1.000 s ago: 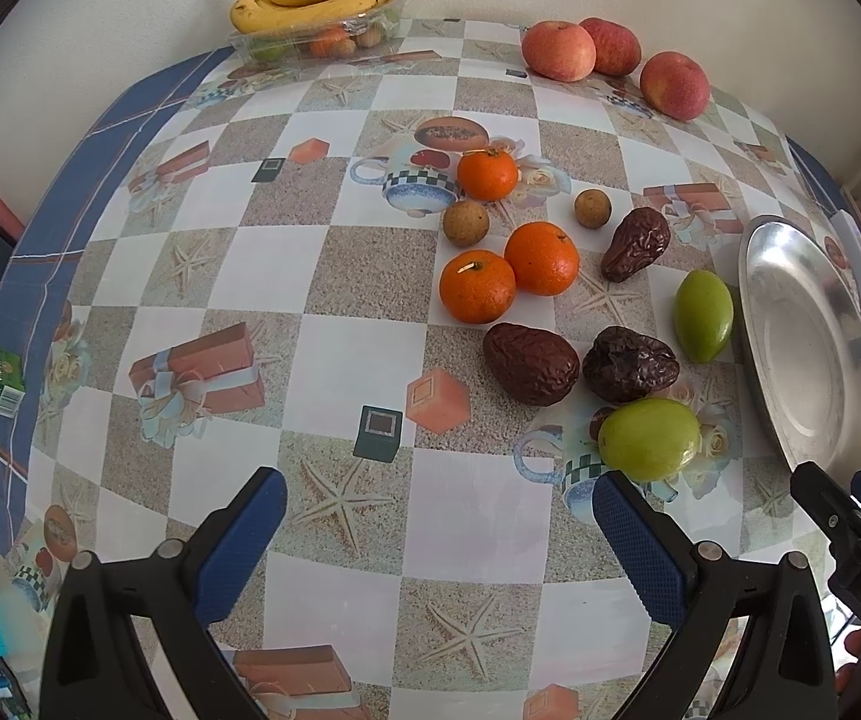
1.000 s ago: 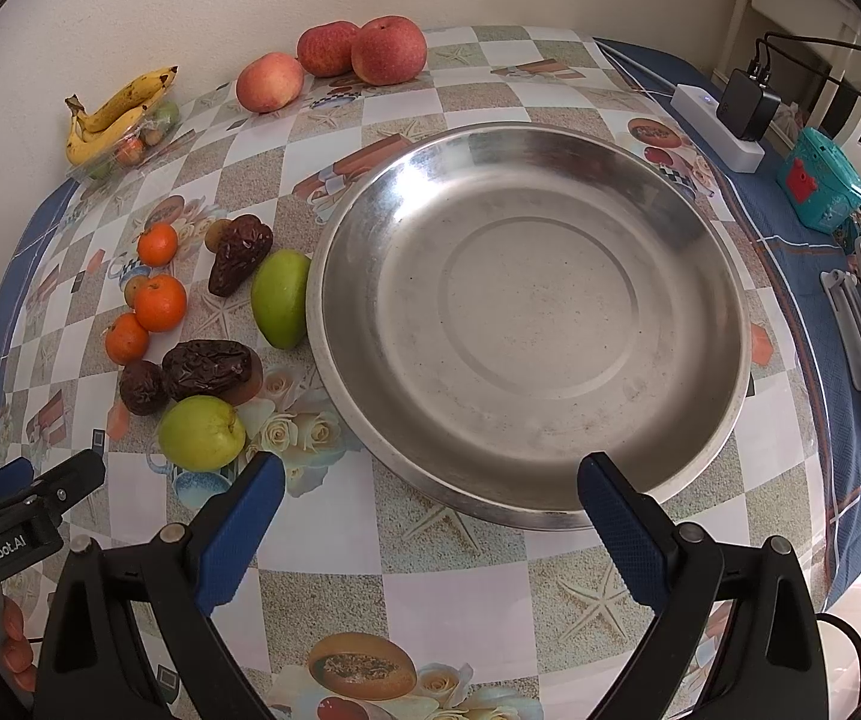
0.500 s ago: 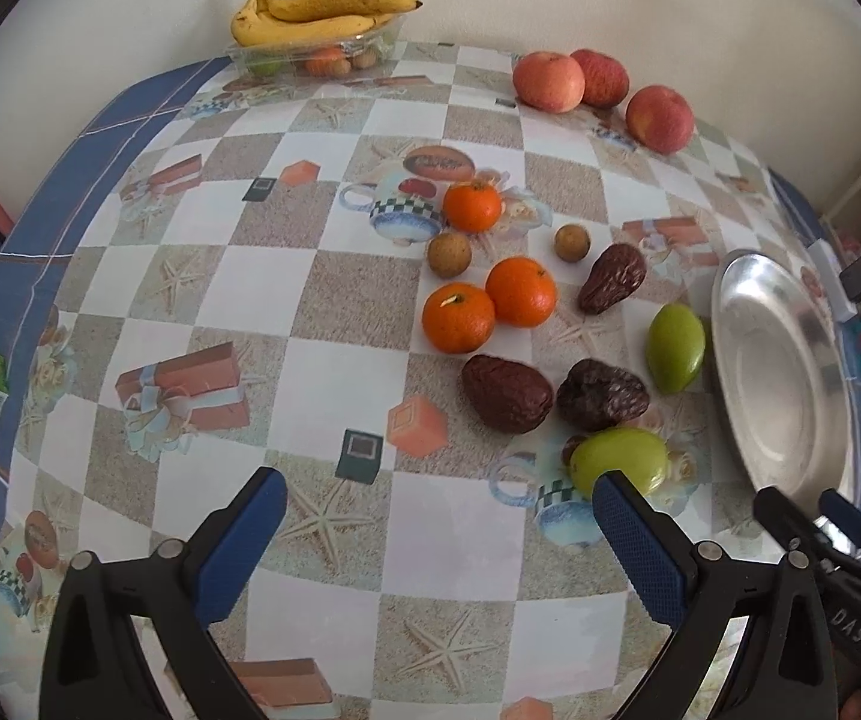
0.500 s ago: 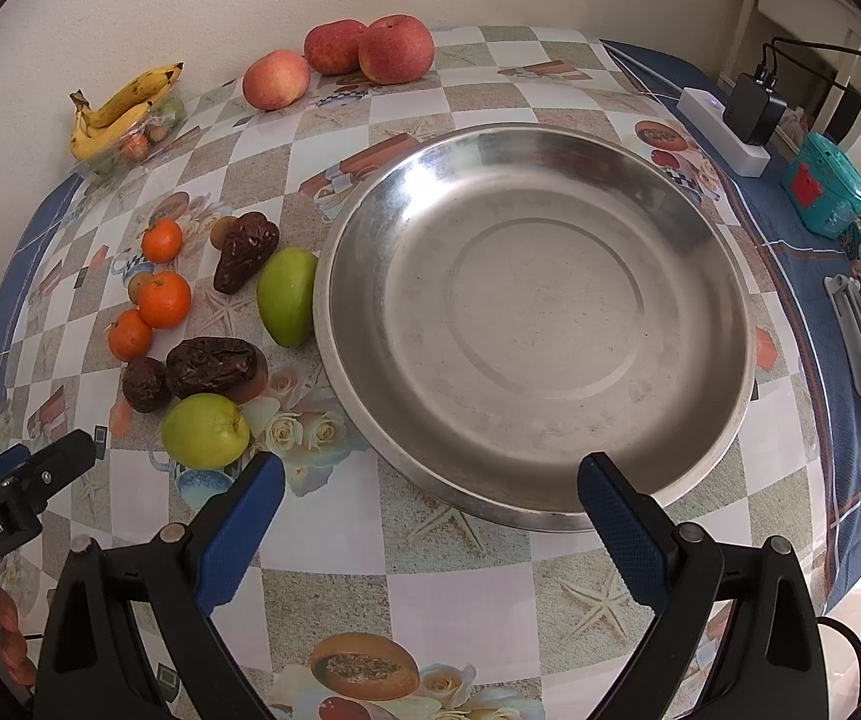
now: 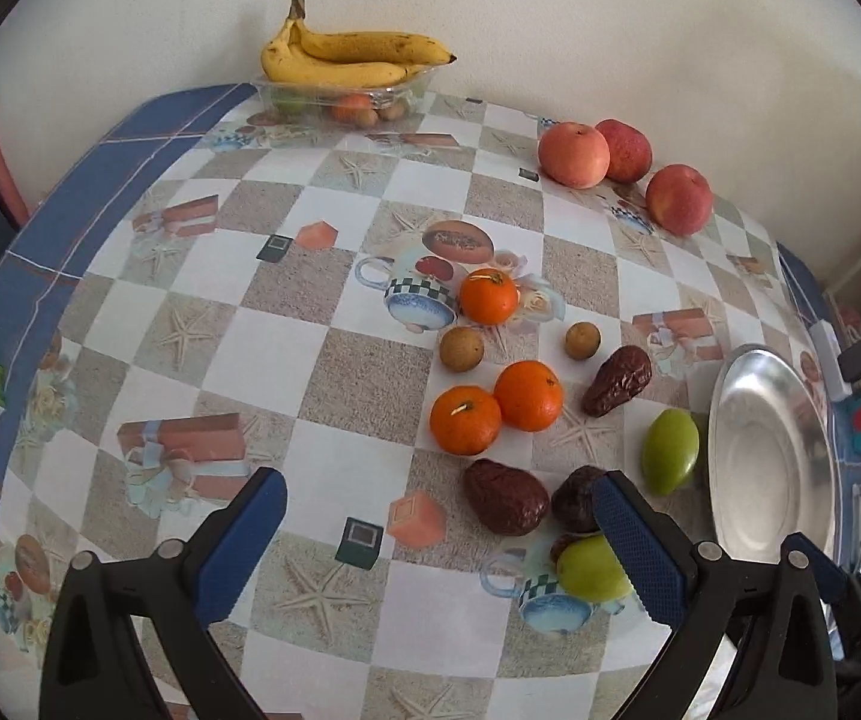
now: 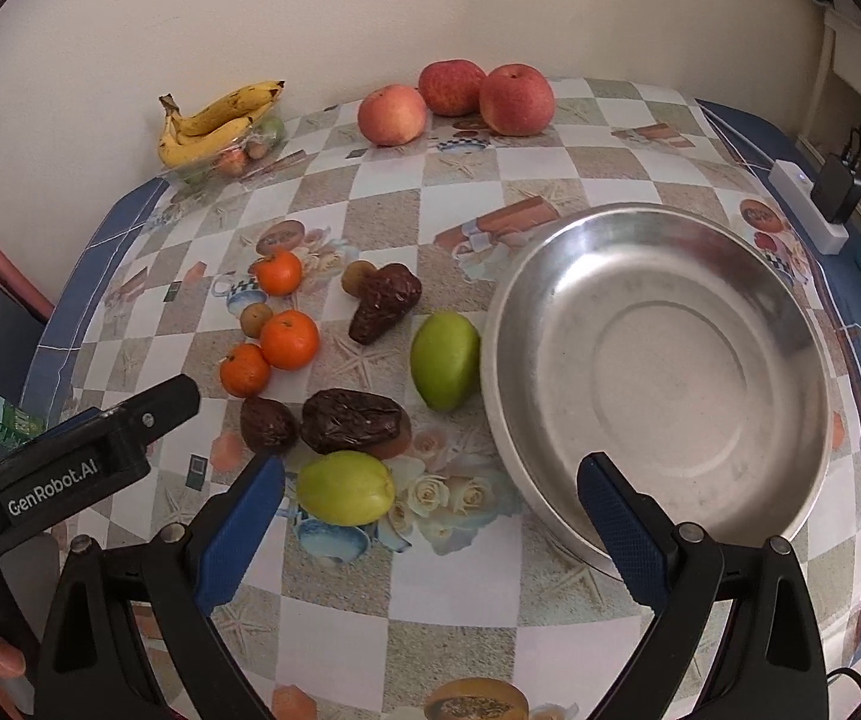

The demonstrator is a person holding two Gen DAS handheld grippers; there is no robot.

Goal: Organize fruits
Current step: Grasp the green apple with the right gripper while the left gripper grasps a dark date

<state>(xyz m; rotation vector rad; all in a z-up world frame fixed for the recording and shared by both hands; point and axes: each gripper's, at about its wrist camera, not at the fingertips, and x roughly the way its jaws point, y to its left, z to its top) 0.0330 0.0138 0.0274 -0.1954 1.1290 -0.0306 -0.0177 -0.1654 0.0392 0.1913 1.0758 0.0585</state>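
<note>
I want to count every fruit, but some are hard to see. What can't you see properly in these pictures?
- Small fruits in the clear plastic tray: both views, too small and covered by the yellow bananas to count.
- Small brown fruit beside the round green fruit: left view, mostly hidden by that fruit and the left gripper.
- Shiny round metal plate: left view, squeezed at the edge; its near rim sits behind the right gripper in the right view.

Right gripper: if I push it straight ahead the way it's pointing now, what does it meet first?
Probably the near-left rim of the steel plate, which lies between the open fingers of the right gripper. The nearer green fruit sits just inside the left finger and may be brushed; depth is unclear.
</note>
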